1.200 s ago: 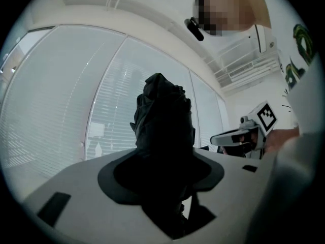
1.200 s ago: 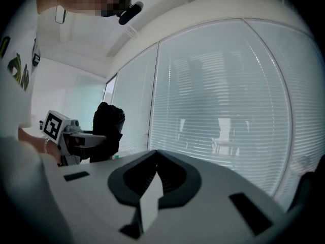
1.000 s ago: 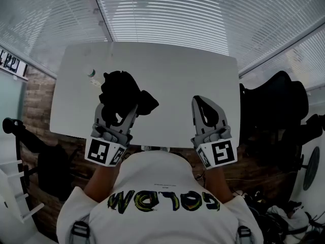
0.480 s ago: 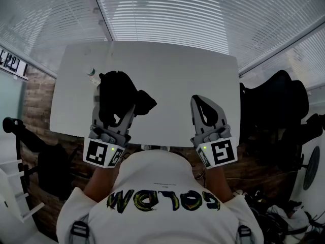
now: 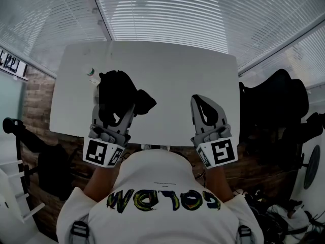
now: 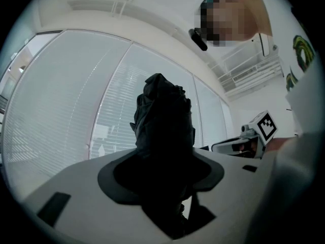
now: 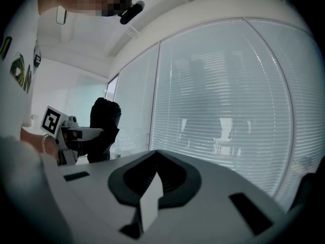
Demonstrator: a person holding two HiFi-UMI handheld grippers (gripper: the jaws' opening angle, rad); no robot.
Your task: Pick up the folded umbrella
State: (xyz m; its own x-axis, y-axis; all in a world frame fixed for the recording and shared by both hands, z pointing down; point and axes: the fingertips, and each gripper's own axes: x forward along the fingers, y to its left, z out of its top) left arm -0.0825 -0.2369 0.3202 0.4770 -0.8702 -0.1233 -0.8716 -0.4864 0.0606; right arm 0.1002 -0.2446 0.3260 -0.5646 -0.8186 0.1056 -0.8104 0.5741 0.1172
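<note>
Head view: slatted window blinds (image 5: 167, 14) closed off the room beyond a pale grey surface (image 5: 183, 75), with a black office chair (image 5: 277, 105) at its right. Over the surface's near-left part the folded umbrella (image 5: 119, 93) stood roughly upright, long axis vertical and one end pointing up, pinched between the fingers of the left gripper (image 5: 116, 111). The right gripper (image 5: 202, 100) hovered well apart, fingers pressed together on nothing. A small bottle (image 5: 92, 75) sat just beyond the umbrella.
</note>
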